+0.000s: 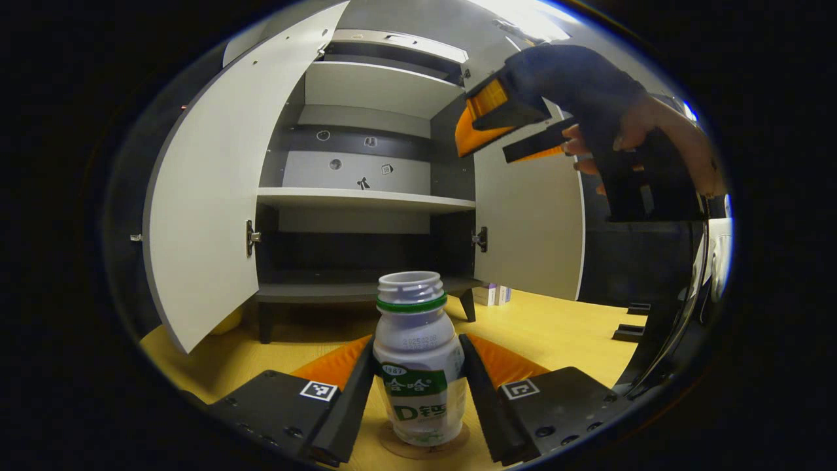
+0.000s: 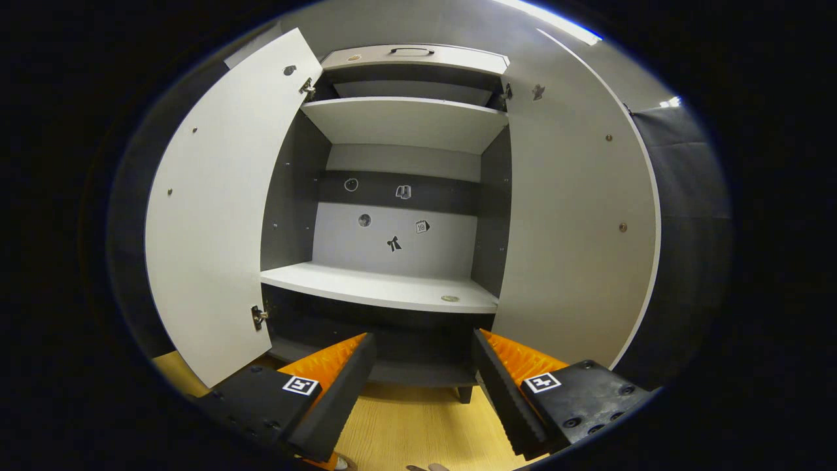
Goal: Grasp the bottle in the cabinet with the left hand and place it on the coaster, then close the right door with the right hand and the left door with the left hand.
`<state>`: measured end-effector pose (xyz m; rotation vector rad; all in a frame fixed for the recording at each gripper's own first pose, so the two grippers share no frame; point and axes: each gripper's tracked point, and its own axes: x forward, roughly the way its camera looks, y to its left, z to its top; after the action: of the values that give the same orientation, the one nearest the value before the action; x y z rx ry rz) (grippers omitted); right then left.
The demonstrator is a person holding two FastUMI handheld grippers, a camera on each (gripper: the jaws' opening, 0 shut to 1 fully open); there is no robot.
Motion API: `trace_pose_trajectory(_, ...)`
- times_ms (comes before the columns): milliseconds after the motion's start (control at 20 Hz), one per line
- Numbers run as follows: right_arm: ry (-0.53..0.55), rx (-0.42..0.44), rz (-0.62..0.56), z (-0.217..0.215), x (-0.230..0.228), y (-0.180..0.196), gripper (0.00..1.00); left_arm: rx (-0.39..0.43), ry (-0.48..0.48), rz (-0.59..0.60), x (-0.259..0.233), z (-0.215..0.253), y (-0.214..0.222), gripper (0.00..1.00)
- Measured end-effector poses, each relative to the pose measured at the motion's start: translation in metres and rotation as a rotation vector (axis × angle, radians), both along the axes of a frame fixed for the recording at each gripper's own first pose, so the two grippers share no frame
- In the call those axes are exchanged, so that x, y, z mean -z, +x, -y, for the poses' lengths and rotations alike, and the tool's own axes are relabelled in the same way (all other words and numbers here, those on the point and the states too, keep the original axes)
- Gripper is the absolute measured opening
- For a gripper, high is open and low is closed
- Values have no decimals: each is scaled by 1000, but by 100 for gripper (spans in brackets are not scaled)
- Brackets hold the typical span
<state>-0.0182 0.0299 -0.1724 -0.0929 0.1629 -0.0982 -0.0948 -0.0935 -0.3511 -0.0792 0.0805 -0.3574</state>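
A small white bottle [image 1: 418,366] with a green label and no cap stands upright on a round coaster [image 1: 392,448] on the wooden table. My left gripper [image 1: 418,341] is shut on it, one finger against each side. The cabinet behind it has both doors wide open: left door [image 1: 203,216], right door [image 1: 529,229]. A hand holds my right gripper [image 1: 482,155] high up, just in front of the right door's upper part. In the right gripper view that gripper [image 2: 424,339] stands open and holds nothing, facing the bare shelves [image 2: 379,288] between the left door [image 2: 216,229] and the right door [image 2: 575,242].
Small boxes [image 1: 492,294] stand on the table [image 1: 562,333] by the cabinet's right foot. Something yellow [image 1: 229,320] lies under the left door. Two black blocks [image 1: 631,320] sit at the table's right side.
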Motion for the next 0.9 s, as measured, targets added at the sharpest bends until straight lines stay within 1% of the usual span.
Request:
trace_pose_trajectory(150,7,0,1,1,0,2,98,-8,5,13,1,0,-1,76)
trace_pose_trajectory(200,9,1,-3,2,1,2,98,-12,16,9,10,-1,2,77)
trace_pose_trajectory(350,13,2,-13,3,3,1,98,-13,33,14,4,1,-1,79)
trace_pose_trajectory(500,-5,-2,-5,5,-2,0,98,-12,48,12,2,3,-3,82)
trace_pose_trajectory(550,-9,-8,-2,4,-4,0,98,-6,52,10,0,6,-5,85)
trace_pose_trajectory(600,-9,-17,-2,3,-5,0,98,-10,57,11,-2,6,-4,96)
trace_pose_trajectory(650,-11,-21,-1,3,-7,0,98,-17,60,16,-7,4,-3,98)
trace_pose_trajectory(800,-23,-20,7,7,-16,1,98,-31,52,9,-22,2,-1,98)
trace_pose_trajectory(900,-27,-21,25,11,-31,-1,98,-34,38,17,-41,1,0,97)
